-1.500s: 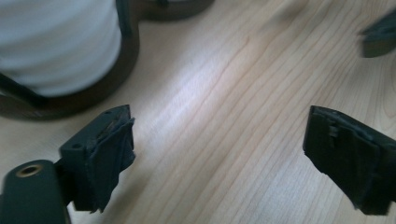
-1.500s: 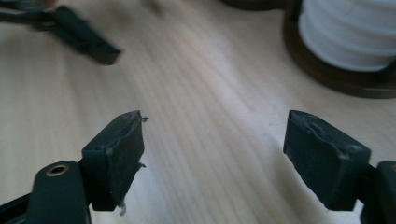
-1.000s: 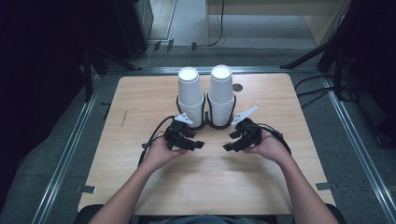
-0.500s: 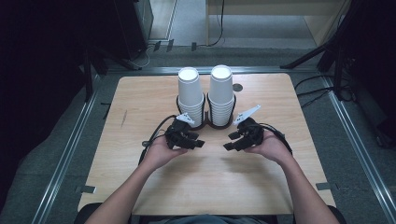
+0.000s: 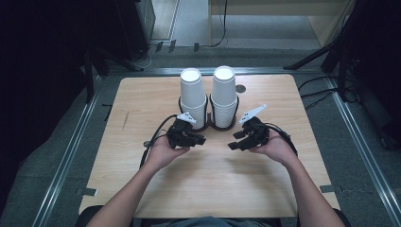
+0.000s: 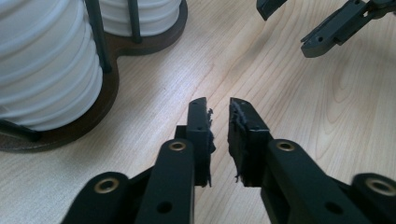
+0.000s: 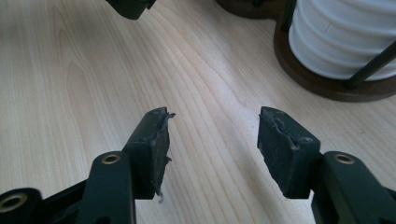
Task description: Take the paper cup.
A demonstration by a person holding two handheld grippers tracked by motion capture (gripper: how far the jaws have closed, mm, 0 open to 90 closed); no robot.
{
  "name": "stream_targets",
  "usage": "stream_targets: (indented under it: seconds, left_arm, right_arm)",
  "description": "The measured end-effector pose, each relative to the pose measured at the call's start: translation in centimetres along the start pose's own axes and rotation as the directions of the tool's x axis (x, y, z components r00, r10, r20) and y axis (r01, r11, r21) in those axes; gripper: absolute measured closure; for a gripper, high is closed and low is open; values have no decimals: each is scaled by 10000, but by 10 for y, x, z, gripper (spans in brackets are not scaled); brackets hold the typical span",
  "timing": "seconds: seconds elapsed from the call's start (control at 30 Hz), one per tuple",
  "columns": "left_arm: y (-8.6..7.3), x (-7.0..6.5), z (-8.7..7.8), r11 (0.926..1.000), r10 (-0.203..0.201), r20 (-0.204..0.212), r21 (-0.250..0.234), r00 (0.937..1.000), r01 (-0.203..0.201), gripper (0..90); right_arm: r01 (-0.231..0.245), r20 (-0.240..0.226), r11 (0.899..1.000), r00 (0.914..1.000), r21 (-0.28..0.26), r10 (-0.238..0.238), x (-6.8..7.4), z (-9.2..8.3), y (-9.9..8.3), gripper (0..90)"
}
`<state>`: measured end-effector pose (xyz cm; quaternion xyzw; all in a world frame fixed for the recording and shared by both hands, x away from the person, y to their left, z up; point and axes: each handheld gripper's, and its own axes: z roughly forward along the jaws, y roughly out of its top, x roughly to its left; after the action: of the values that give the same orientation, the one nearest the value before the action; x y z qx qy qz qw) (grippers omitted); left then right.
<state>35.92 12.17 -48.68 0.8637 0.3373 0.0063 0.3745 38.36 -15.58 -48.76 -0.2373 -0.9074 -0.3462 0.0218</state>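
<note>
Two stacks of white paper cups (image 5: 193,94) (image 5: 223,92) stand in a dark wooden holder (image 5: 208,126) at the table's middle. My left gripper (image 5: 201,140) (image 6: 218,105) lies low over the wood just in front of the left stack (image 6: 42,70). Its jaws have just been closing and are all but shut, with a thin slit and nothing between them. My right gripper (image 5: 232,145) (image 7: 212,116) is in front of the right stack (image 7: 345,32), open with bare table between its pads. The two grippers point toward each other.
The light wooden table (image 5: 213,189) has bare room in front of the hands and at both sides of the holder. A small round hole (image 5: 240,88) sits behind the right stack. Metal rails and dark floor surround the table.
The left gripper's jaws have drawn together. Both hands have stayed nearly where they were in front of the cup holder.
</note>
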Motion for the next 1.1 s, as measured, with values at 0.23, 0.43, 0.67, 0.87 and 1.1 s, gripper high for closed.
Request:
stream_targets:
  seconds: [0.23,0.43,0.67,0.87,1.1]
  left_arm:
    - [8,-1,-2,9998,27,-8,-222,10000,-27,856]
    - [17,-2,-2,9998,-14,-16,-184,10000,14,870]
    - [30,-2,-2,9998,-119,-5,-128,9999,119,877]
    - [43,-5,-2,9997,-68,-112,-246,9999,65,883]
    - [59,-6,-2,9989,-129,-286,-444,9995,116,887]
  right_arm:
    - [88,163,10000,9998,-43,-87,4,-6,3,411]
    - [63,46,9996,10000,-259,-61,6,-14,11,401]
    - [-98,154,9995,9998,-315,102,4,-25,19,400]
    - [88,207,9994,9998,-335,-81,3,-39,32,383]
    - [16,364,9993,9993,-369,-3,-5,-51,45,373]
